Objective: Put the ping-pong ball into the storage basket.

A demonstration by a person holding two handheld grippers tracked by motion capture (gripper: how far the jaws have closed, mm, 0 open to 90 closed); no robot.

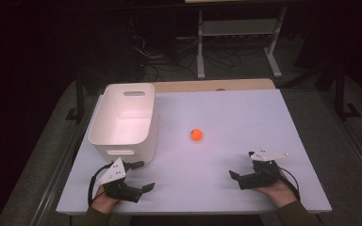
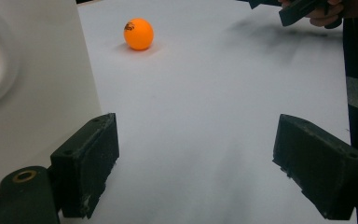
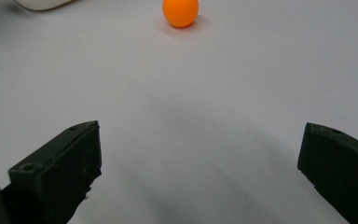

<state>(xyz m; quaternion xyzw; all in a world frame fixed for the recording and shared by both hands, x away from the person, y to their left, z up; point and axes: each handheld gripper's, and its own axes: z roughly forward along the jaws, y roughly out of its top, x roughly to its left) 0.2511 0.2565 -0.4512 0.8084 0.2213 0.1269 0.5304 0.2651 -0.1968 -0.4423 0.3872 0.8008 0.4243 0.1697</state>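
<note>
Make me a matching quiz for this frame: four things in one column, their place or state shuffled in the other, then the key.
Things:
1. ball
2. bin
3. left gripper
4. right gripper

Places or states:
A. white, empty, at the table's left side
B. open, near the front right edge
C. orange, alone mid-table
D. open, just in front of the bin

Pairs: 1-C, 2-A, 3-D, 4-B

High view: fixed above the near edge, facing forward and down over the whole tabletop [image 1: 245,108]. Each claw view rides low, close to the surface, looking along its own jaws. All three share the orange ball [image 1: 196,135] ahead of both claws.
</note>
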